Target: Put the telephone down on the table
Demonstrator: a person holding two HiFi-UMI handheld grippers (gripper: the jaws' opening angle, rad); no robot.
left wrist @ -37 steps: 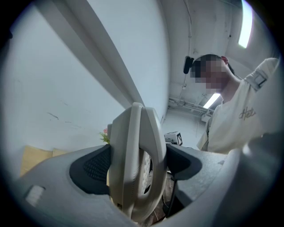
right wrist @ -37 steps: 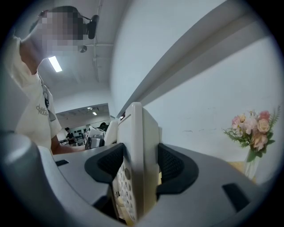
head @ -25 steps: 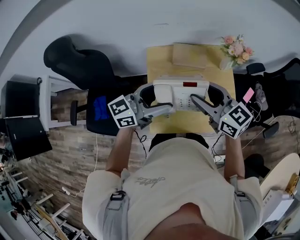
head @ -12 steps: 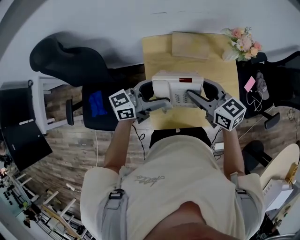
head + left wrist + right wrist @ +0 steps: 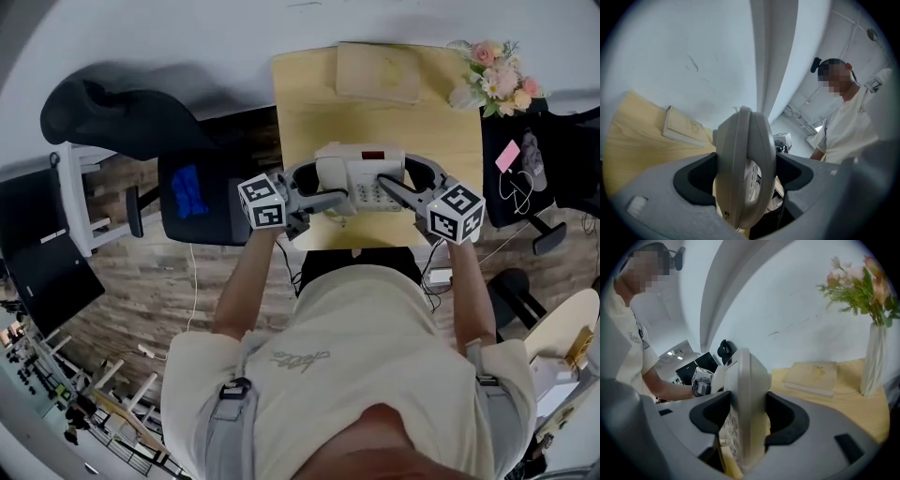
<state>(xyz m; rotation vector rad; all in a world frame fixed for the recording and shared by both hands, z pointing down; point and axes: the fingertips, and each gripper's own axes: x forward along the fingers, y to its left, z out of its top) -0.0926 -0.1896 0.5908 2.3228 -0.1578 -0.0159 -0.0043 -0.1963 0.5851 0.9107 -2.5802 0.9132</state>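
Note:
A white desk telephone point(image 5: 361, 178) with a red display is held level over the near half of the yellow wooden table point(image 5: 309, 112). My left gripper point(image 5: 314, 192) is shut on its left end and my right gripper point(image 5: 401, 186) is shut on its right end. In the left gripper view the telephone point(image 5: 743, 159) stands edge-on, filling the gap between the left gripper's point(image 5: 745, 176) jaws. The right gripper view shows the telephone point(image 5: 745, 394) pinched the same way in the right gripper point(image 5: 749, 420). Whether the telephone touches the tabletop is hidden.
A pale book point(image 5: 380, 73) lies at the table's far edge, with a vase of flowers point(image 5: 497, 80) at the far right corner. A black chair point(image 5: 112, 112) and a stool with a blue item point(image 5: 190, 192) stand to the left. Cables and a pink note point(image 5: 509, 157) lie to the right.
Both grippers have lowered the telephone toward the tabletop; it looks smaller against the table now. The grip on both ends is unchanged.

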